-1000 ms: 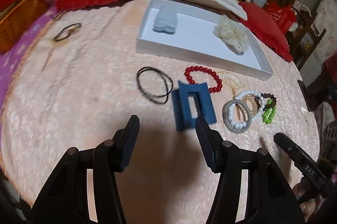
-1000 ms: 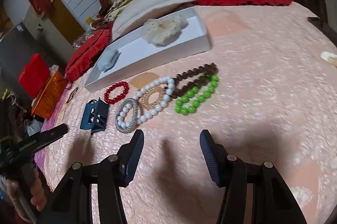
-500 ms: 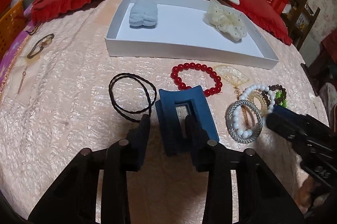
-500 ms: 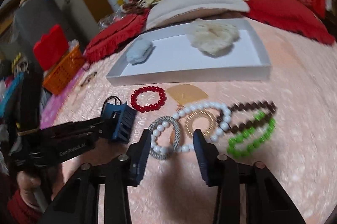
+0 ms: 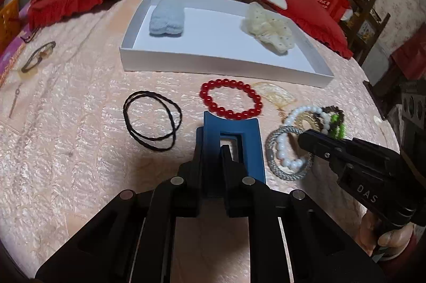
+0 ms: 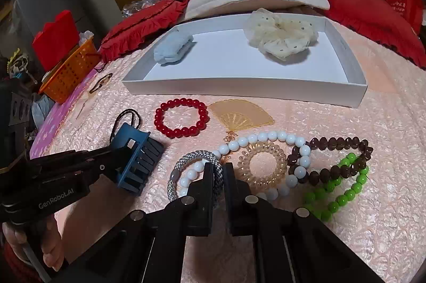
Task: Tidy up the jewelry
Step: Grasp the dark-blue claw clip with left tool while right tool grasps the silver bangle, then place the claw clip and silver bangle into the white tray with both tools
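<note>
While its jaws are closing on one side bar of the blue hair claw [image 5: 247, 144], the left gripper [image 5: 213, 152] sits low on the peach bedspread [image 5: 80, 150]. Nearby, the right gripper [image 6: 218, 171] is clamped tight on the grey woven bracelet [image 6: 186, 160], both in front of the white tray [image 6: 239, 82].

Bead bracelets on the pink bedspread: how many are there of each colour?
Red bracelet: 1
White bracelet: 1
Brown bracelet: 1
Green bracelet: 1
Total: 4
</note>
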Tool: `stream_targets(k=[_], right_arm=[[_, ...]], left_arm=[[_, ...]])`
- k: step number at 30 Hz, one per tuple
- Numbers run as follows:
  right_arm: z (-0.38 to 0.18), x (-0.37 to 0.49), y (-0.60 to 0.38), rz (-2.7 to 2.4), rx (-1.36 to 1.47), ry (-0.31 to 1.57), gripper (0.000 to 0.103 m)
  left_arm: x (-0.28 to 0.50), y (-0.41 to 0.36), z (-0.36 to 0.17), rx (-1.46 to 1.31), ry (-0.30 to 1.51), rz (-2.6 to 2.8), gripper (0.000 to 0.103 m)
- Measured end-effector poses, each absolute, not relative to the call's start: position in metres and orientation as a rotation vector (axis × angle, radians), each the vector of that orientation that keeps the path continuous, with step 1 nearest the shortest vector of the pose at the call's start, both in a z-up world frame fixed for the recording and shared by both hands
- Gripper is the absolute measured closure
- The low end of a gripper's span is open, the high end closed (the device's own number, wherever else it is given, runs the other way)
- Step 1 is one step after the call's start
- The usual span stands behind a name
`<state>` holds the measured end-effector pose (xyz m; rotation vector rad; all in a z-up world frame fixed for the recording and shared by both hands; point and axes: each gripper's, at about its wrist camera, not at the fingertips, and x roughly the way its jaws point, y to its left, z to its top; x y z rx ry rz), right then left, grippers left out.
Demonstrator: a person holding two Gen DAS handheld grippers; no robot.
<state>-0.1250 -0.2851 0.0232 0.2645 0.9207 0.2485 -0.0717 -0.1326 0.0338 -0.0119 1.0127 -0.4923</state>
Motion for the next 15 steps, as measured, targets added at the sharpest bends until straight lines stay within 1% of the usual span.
stream_targets(k=[8, 15], right_arm=[[0.064, -0.141, -0.296, 0.268, 0.319, 0.824, 0.096], [0.1, -0.117, -0.319, 0.257, 0.382, 0.768, 0.096]], left_arm=[[-0.088, -0.115, 0.076, -0.085, 0.957, -0.518, 0.092], [-0.059, -0.115, 0.103, -0.086, 0.943, -0.502, 0.092]])
